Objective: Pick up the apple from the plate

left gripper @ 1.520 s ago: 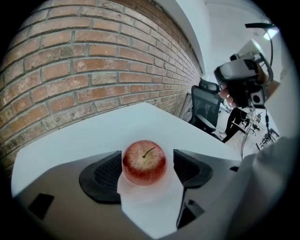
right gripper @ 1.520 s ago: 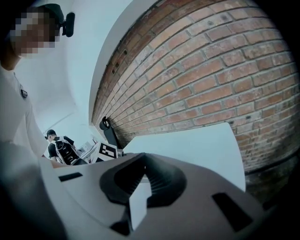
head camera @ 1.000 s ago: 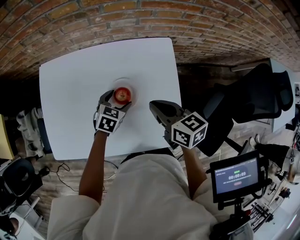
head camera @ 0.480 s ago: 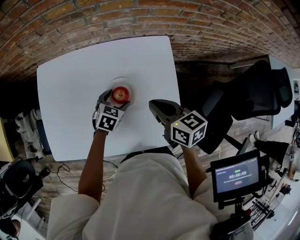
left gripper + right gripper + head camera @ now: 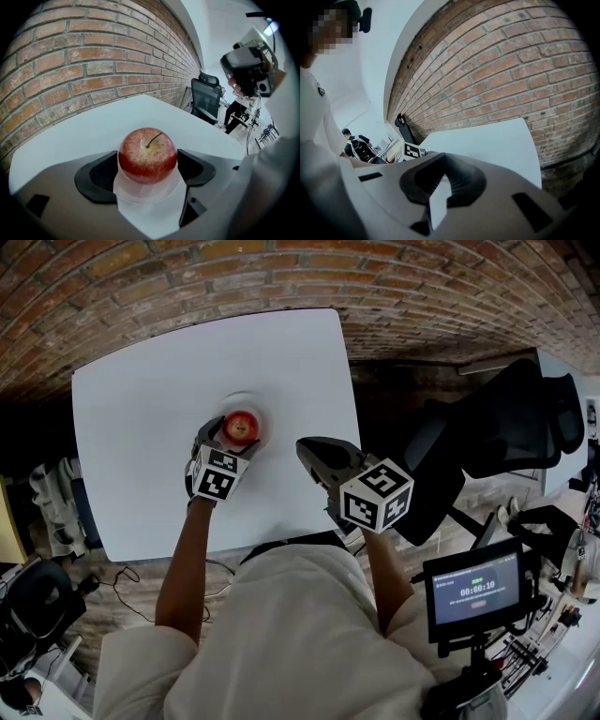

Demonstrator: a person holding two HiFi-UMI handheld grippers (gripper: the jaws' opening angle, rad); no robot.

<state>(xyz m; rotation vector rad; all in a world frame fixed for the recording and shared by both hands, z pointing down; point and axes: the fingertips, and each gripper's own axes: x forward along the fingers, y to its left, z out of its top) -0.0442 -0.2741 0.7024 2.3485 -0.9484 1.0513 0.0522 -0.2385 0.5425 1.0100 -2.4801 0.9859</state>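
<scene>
A red apple (image 5: pixel 241 427) (image 5: pixel 147 154) with a short stem sits upright on a small pale plate (image 5: pixel 246 400) (image 5: pixel 145 194) near the middle of the white table (image 5: pixel 141 427). My left gripper (image 5: pixel 232 435) (image 5: pixel 147 161) reaches in from the near side. Its two dark pads press against the apple's left and right flanks, shut on it, with the apple still resting on the plate. My right gripper (image 5: pixel 306 449) (image 5: pixel 443 176) hovers over the table's right part, well clear of the plate, jaws together and empty.
A brick wall (image 5: pixel 281 268) runs behind the table. A black office chair (image 5: pixel 506 437) stands just off the table's right edge. A small monitor on a stand (image 5: pixel 473 592) is at the lower right. Cables and gear lie on the floor at the left.
Almost nothing: the left gripper stays around the apple on the plate and the right gripper holds its place. Only the head view has shifted slightly.
</scene>
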